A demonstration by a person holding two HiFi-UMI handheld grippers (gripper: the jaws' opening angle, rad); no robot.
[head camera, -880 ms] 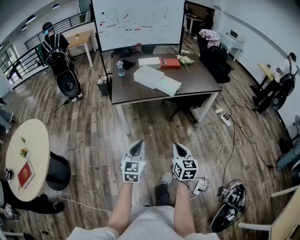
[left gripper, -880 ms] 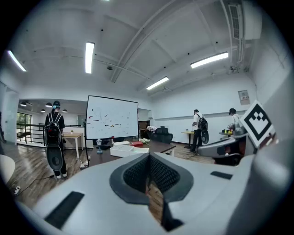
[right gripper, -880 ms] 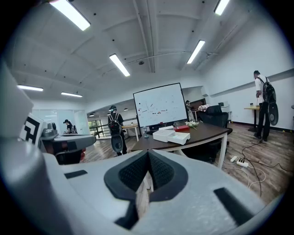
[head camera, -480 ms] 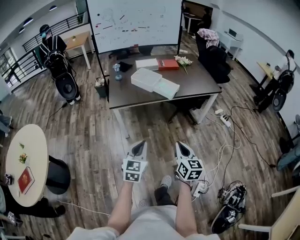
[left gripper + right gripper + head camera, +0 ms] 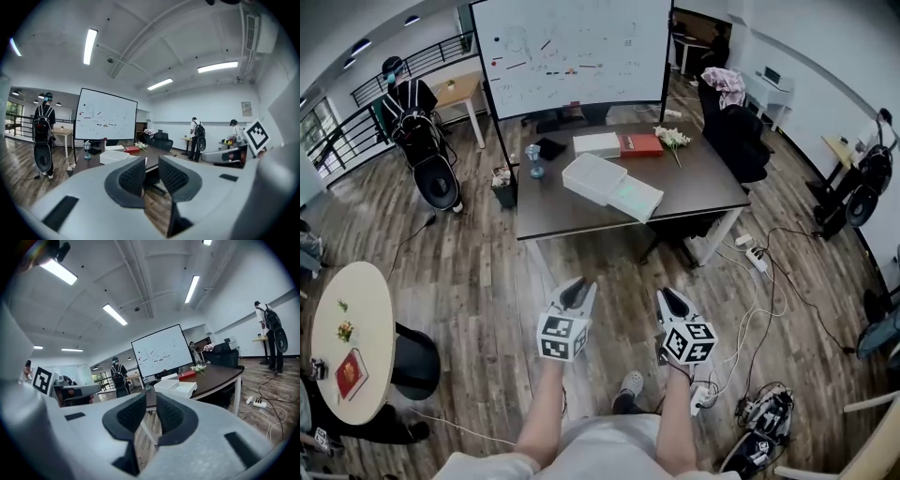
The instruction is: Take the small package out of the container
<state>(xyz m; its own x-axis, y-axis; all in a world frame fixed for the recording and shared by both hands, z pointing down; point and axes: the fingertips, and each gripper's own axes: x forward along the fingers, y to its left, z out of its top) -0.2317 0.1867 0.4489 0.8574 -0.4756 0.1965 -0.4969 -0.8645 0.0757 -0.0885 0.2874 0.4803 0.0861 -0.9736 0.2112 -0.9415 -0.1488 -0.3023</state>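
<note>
A wood-plank floor (image 5: 469,253) fills the head view, in an open room. At 12 o'clock stands a dark table (image 5: 572,214), with a whiteboard (image 5: 572,52) behind it. A pale round table (image 5: 358,309) sits at 8 o'clock and loose cables (image 5: 769,309) trail at 4 o'clock.

The white container (image 5: 598,176) lies open on the middle of the dark table, well apart from both claws. The small package cannot be made out in it.

The left gripper (image 5: 572,292) and right gripper (image 5: 673,300) hover over the floor. Each has its jaws a narrow gap apart with nothing between them.

Only the head view looks down into the container; the gripper views catch it side-on. The left gripper view adds the ceiling strip lights (image 5: 90,44) and two standing people (image 5: 198,139) at 3 o'clock.
</note>
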